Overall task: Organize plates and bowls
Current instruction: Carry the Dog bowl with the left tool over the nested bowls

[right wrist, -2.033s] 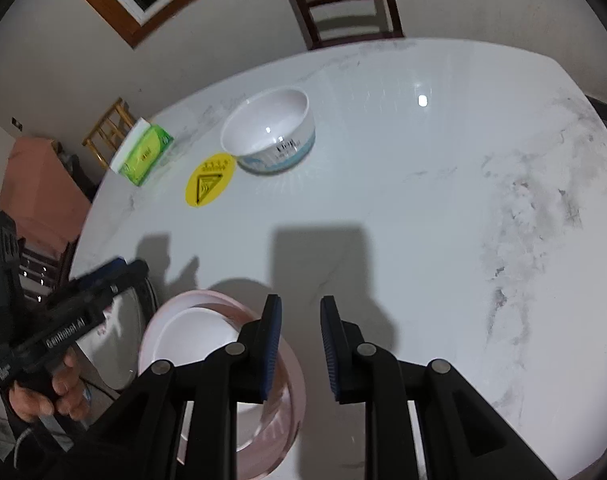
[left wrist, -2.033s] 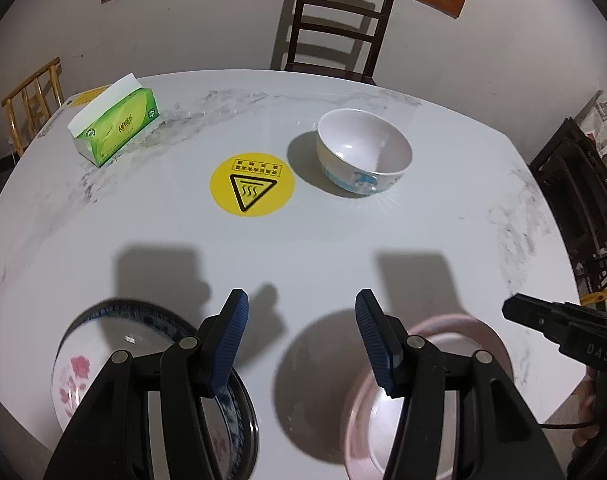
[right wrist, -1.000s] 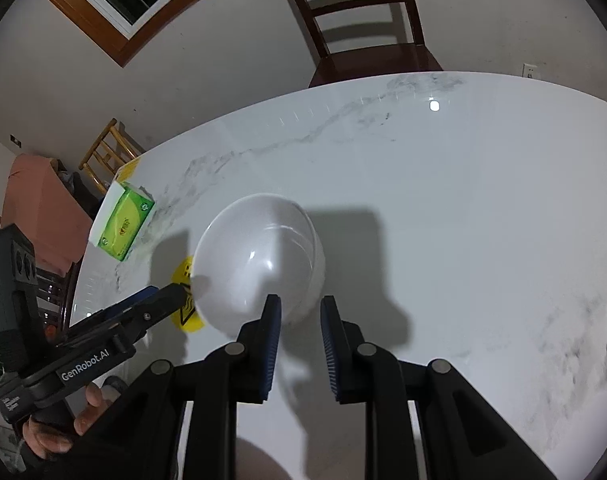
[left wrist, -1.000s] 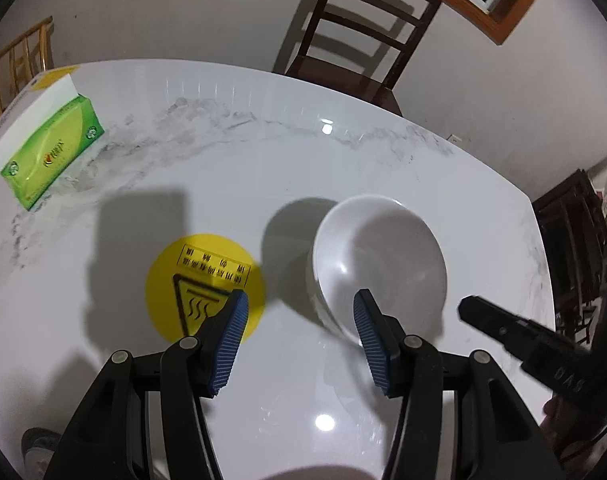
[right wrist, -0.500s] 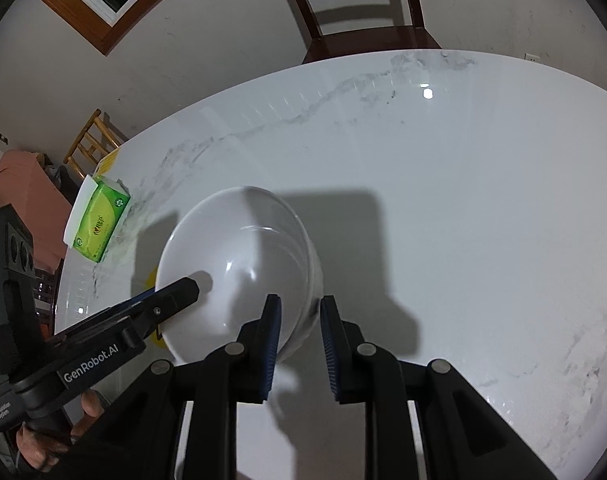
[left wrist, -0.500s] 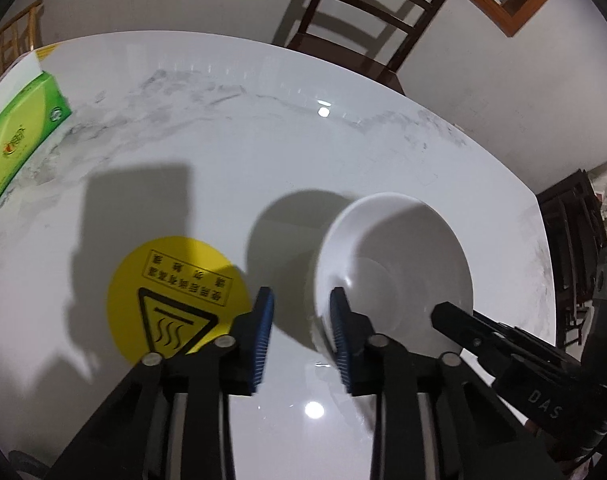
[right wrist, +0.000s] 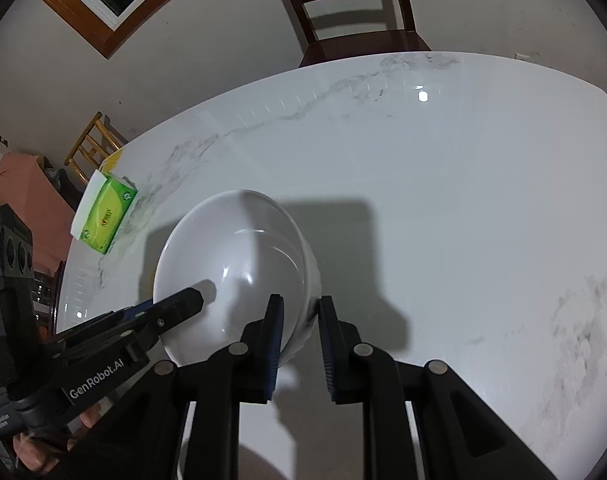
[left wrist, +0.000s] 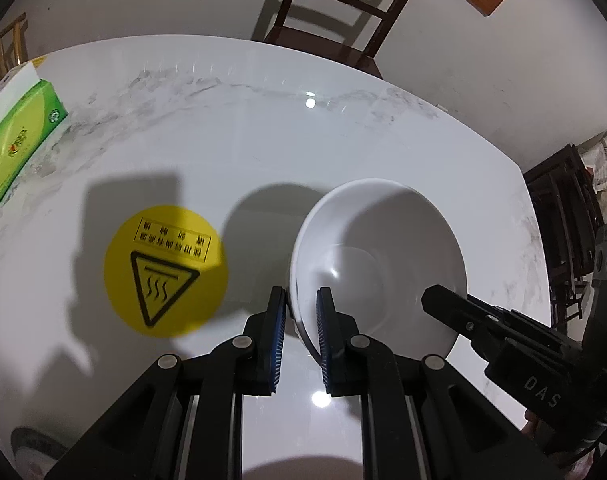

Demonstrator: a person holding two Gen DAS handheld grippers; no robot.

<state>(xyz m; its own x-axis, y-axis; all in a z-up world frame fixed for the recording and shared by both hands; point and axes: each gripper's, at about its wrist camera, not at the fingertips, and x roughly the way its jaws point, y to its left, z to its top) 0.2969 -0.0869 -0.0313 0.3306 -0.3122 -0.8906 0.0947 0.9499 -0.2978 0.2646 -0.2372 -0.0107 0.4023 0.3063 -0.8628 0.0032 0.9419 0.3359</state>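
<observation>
A white bowl (left wrist: 383, 256) stands on the white marble table (left wrist: 263, 140); it also shows in the right wrist view (right wrist: 239, 264). My left gripper (left wrist: 300, 312) is shut on the bowl's left rim, one pad inside and one outside. My right gripper (right wrist: 300, 320) straddles the bowl's right rim, jaws narrow and closed on the wall. Each gripper shows in the other's view, the right one (left wrist: 483, 320) and the left one (right wrist: 159, 312). A patterned plate's edge (left wrist: 31, 452) peeks at the bottom left.
A yellow round hot-surface sticker (left wrist: 165, 270) lies left of the bowl. A green tissue box (left wrist: 15, 136) sits at the table's left edge, also in the right wrist view (right wrist: 105, 212). A dark wooden chair (left wrist: 335, 12) stands behind the table.
Both grippers moved forward from the near plates to the white bowl. The left gripper's jaws closed from wide open onto the bowl's left rim; the right gripper came onto the right rim.
</observation>
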